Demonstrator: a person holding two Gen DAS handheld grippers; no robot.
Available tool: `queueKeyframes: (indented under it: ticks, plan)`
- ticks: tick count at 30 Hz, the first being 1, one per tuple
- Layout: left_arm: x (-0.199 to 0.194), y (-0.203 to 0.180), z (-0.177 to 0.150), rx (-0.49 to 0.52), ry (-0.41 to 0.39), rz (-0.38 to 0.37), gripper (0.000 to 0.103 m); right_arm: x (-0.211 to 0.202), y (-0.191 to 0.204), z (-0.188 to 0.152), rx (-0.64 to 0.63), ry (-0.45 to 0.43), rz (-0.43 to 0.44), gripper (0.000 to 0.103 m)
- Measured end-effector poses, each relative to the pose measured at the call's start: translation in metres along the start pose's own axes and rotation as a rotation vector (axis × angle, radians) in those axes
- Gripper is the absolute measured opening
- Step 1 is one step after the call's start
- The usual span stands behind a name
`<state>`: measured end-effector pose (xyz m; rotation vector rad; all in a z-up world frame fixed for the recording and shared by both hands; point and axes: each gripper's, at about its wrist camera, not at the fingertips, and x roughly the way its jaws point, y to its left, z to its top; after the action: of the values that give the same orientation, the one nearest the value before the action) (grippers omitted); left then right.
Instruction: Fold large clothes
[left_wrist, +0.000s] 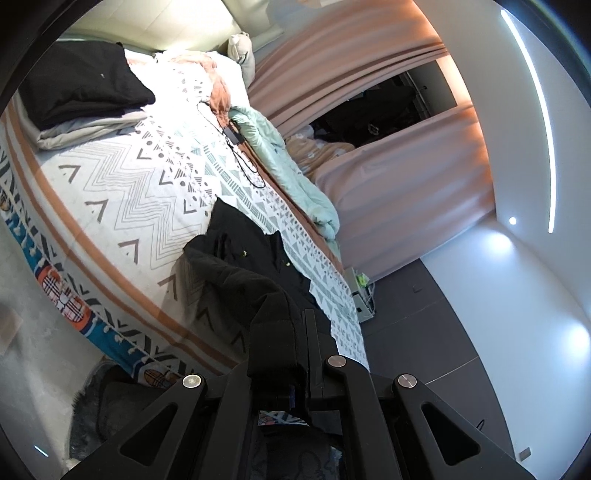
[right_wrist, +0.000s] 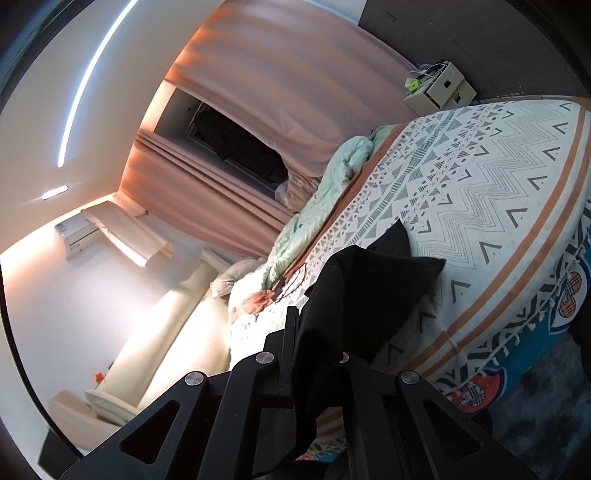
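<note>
Already you had a folded stack (left_wrist: 81, 96) resting at the bed's (left_wrist: 140, 192) far left corner. Your left gripper (left_wrist: 295, 354) and right gripper (right_wrist: 314, 354) each pinched the black coat (left_wrist: 251, 269), lifted partly off the near edge (unfolded, I judged), so its folding remained.

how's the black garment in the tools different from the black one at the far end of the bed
The held garment is unfolded and rumpled, part lifted off the bed by the left tool and right tool; the far garment is folded flat and not gripped. The held garment lies straight on the patterned cover; the far garment tops a pile of pale folded cloth. Both are black.
</note>
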<state>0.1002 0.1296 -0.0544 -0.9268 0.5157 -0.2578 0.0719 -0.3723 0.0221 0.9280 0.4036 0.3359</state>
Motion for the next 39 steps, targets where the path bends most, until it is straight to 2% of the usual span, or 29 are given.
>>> queueKeyframes:
  ticks: [9, 19, 31, 35, 39]
  plan:
    - [0.035, -0.018, 0.038, 0.013, -0.018, 0.001, 0.002, 0.040, 0.015, 0.029, -0.016, -0.039, -0.010, 0.004]
    - [0.109, -0.039, 0.103, 0.024, -0.018, 0.028, 0.002, 0.113, 0.017, 0.076, 0.003, -0.063, -0.043, 0.004]
    - [0.197, -0.051, 0.164, 0.026, -0.019, 0.081, 0.002, 0.193, 0.009, 0.121, 0.091, -0.117, -0.093, 0.004]
    - [0.230, -0.049, 0.179, -0.001, -0.011, 0.101, 0.002, 0.216, 0.002, 0.130, 0.163, -0.156, -0.158, 0.004]
    - [0.263, -0.042, 0.191, -0.038, -0.005, 0.151, 0.002, 0.241, -0.010, 0.136, 0.246, -0.182, -0.197, 0.004]
